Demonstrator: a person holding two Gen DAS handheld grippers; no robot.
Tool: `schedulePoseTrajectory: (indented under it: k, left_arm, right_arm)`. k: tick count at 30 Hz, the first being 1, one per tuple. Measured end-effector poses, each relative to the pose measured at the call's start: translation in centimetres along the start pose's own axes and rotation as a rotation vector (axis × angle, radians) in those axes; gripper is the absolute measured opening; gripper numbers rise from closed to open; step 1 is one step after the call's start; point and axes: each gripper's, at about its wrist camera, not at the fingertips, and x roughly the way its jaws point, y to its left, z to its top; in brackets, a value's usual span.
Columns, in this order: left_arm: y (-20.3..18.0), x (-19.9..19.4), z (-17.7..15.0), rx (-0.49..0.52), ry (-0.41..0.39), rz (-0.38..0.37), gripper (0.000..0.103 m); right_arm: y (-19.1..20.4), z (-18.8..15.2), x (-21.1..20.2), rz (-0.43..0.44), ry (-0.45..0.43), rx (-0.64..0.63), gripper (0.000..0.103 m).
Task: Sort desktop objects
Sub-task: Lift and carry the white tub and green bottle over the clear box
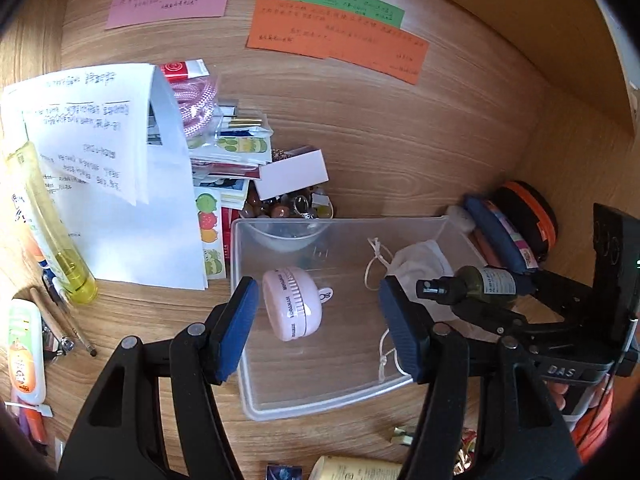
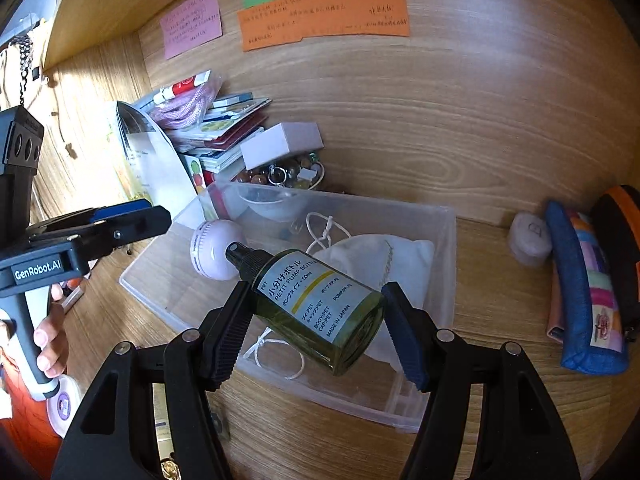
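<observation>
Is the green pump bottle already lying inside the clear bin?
No: the green pump bottle is clamped in the right gripper above the clear bin.

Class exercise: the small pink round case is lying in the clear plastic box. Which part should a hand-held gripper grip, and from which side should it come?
Grip the pink round case across its flat faces, coming from above through the open top of the clear box. It stands tilted on its ribbed edge, so both faces are exposed, and the box walls likely block a sideways approach.

Both wrist cams near, angled down; share clear bin point(image 1: 256, 400) point(image 2: 440, 240).
</observation>
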Motion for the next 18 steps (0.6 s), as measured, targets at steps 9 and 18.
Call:
schedulePoseTrajectory:
  k: [9, 18]
  left_arm:
    - [-0.3, -6.3, -3.4, 0.069, -0.046, 0.098, 0.079]
    - [-1.0, -9.8, -11.3, 0.106, 0.011, 0.096, 0.096]
  right_arm:
    - [0.3, 0.1, -1.0, -0.004, -0.018, -0.002, 0.062]
    - [1.0, -0.6, -3.5, 0.002, -0.042, 0.0, 0.062]
